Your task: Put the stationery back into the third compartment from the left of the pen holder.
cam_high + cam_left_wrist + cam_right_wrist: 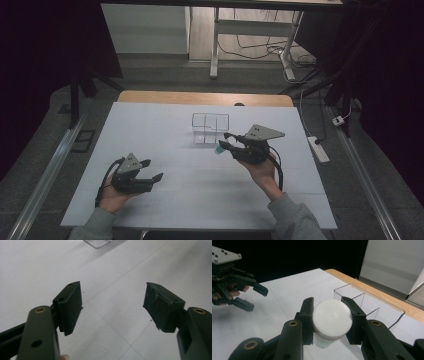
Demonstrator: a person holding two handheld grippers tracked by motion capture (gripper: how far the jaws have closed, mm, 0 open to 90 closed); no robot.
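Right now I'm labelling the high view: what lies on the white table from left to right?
Open left gripper → clear plastic divided box → right gripper holding a white-capped round jar.

black tongs (153, 170), grey three-cornered plates, grey-green sleeves (295, 220).

No readable text, label, brand, number or sign in any view. White-capped jar (332, 320): cap blank, side too blurred to tell any print. Clear divided box (210, 127): unmarked. Grey plate on right hand-held gripper (227, 142): holes, no lettering. White worktop (165, 125): plain seams, no markings.
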